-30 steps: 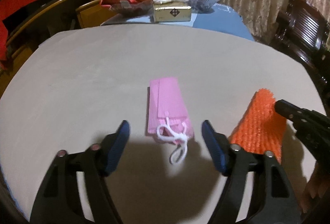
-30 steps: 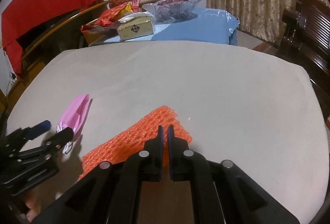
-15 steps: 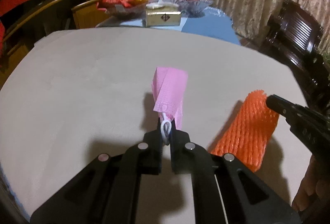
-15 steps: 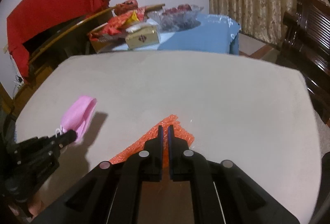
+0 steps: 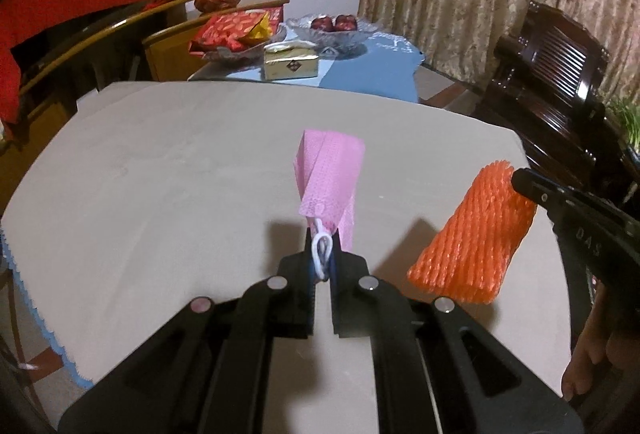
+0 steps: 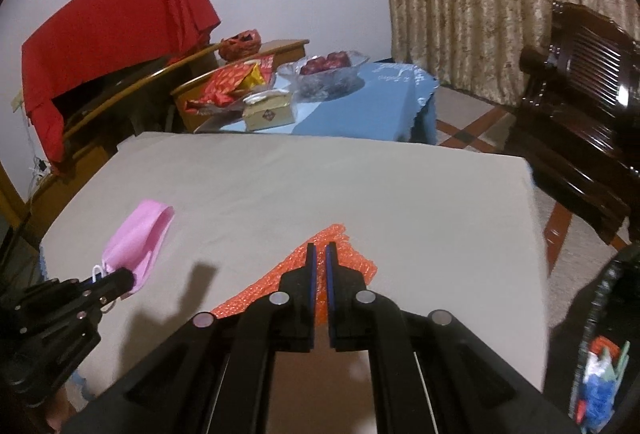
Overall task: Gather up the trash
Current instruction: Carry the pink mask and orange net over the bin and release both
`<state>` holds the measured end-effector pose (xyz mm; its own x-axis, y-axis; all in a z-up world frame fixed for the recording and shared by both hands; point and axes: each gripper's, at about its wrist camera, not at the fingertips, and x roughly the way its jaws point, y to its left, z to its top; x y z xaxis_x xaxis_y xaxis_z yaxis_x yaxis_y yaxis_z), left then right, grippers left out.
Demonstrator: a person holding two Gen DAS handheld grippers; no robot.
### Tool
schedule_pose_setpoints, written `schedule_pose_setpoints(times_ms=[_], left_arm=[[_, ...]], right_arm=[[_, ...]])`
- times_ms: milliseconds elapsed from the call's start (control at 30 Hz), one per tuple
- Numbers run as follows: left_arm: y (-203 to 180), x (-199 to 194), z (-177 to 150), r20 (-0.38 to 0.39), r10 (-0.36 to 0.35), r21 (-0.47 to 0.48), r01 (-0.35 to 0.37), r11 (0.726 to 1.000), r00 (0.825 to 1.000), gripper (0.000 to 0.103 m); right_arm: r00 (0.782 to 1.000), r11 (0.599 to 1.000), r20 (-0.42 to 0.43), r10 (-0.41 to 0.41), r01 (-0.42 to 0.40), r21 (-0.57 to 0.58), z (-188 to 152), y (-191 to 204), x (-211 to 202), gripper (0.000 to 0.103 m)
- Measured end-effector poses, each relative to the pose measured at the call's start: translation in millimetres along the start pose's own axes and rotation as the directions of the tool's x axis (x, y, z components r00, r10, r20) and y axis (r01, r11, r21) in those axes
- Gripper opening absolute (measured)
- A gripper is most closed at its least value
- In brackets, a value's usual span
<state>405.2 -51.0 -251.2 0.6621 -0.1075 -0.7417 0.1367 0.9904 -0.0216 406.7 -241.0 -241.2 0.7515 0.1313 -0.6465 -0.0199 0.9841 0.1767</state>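
On my left, the left gripper (image 5: 322, 266) is clamped on the white ear loop of the pink mask (image 5: 330, 184), and the mask hangs off the tips, clear of the table (image 5: 160, 174) with its shadow below. From the right wrist view I can see that same mask (image 6: 138, 240) dangling at the left tool's nose. Moving right, the right gripper (image 6: 321, 260) is pinched tight on the orange foam net (image 5: 476, 234), which is also up in the air, tilted, its shadow on the cloth beneath. So both pieces of trash are in hand, and I judge this the carry step: pickup done, drop-off to come. Far right, low in the right wrist view, there's a dark container with colourful scraps (image 6: 598, 374); it may be the bin, though I can't tell for sure. Next move calls for swinging both loads over to it without loosening, since the mask hangs by a thin loop and could slip. Compared with a second ago: my left jaws stood wide around the mask lying flat, and the net was on the table; now both are lifted.
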Motion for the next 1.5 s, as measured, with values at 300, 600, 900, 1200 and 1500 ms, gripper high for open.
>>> schedule_pose_setpoints(times_ms=[300,600,900,1200,1500], left_arm=[[-47.2,-48.9,-11.7,0.028,-0.040,0.038,0.039,0.999,0.999,0.005],[-99.3,-80.8,-19.0,0.050,-0.086,0.086,0.082,0.993,0.995,0.005],[-148.2,-101.0,-29.7,0.043,-0.101,0.112,0.096,0.989,0.994,0.005],[-205.0,-105.4,-43.9,0.014,-0.142,0.125,0.139,0.982,0.990,0.005],[-269.0,-108.1,-54.9,-0.005,-0.209,0.171,0.207,0.963,0.978,0.005]], right_arm=[[0.998,0.999,0.039,-0.048,0.047,0.018,-7.1,-32.1,-55.3,0.004],[0.992,0.993,0.067,-0.108,0.105,0.058,-19.0,-74.1,-100.2,0.004],[0.983,0.984,0.089,-0.163,0.156,0.085,-26.7,-117.9,-139.0,0.004],[0.966,0.967,0.098,-0.239,0.227,0.114,-38.0,-178.3,-177.5,0.004],[0.941,0.940,0.100,-0.323,0.307,0.151,-46.0,-237.6,-204.2,0.004]])
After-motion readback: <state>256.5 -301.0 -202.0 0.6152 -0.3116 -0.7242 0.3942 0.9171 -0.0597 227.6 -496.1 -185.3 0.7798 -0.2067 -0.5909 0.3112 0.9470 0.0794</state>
